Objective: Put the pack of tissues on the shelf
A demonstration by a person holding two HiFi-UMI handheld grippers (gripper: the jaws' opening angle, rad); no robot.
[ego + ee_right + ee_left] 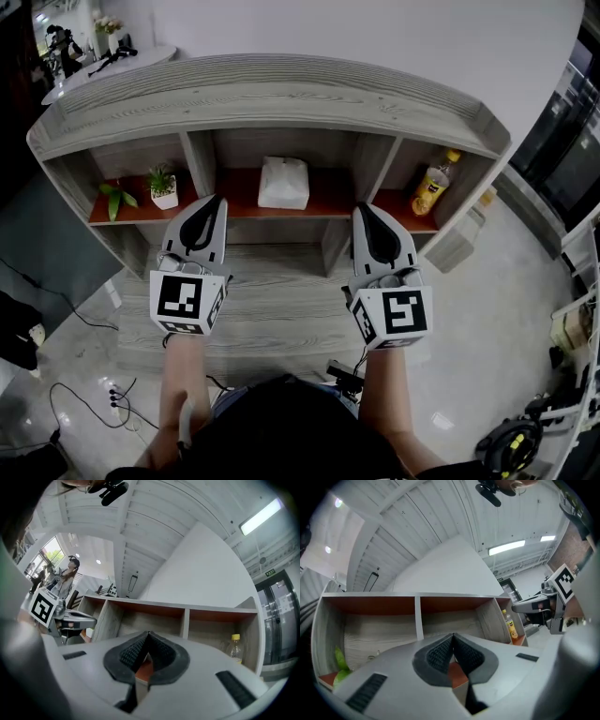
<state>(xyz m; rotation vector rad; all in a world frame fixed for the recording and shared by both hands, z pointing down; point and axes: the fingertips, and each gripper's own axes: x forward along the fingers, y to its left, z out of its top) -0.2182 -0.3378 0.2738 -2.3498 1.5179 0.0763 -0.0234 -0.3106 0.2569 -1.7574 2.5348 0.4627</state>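
Note:
The white pack of tissues (283, 182) stands in the middle compartment of the grey wooden shelf (272, 98), on its red-brown board. My left gripper (212, 202) hangs in front of the shelf, left of the pack, jaws shut with nothing between them. My right gripper (367, 209) is level with it, right of the pack, also shut and empty. In the left gripper view the left gripper (453, 638) points at the shelf compartments. The right gripper (147, 637) does the same in its own view. The pack is hidden in both gripper views.
A small potted plant (163, 186) and green leaves (116, 198) sit in the left compartment. A yellow drink bottle (434, 183) stands in the right compartment. Cables and a power strip (114, 397) lie on the floor at the left. A low wooden step (272, 300) lies below the shelf.

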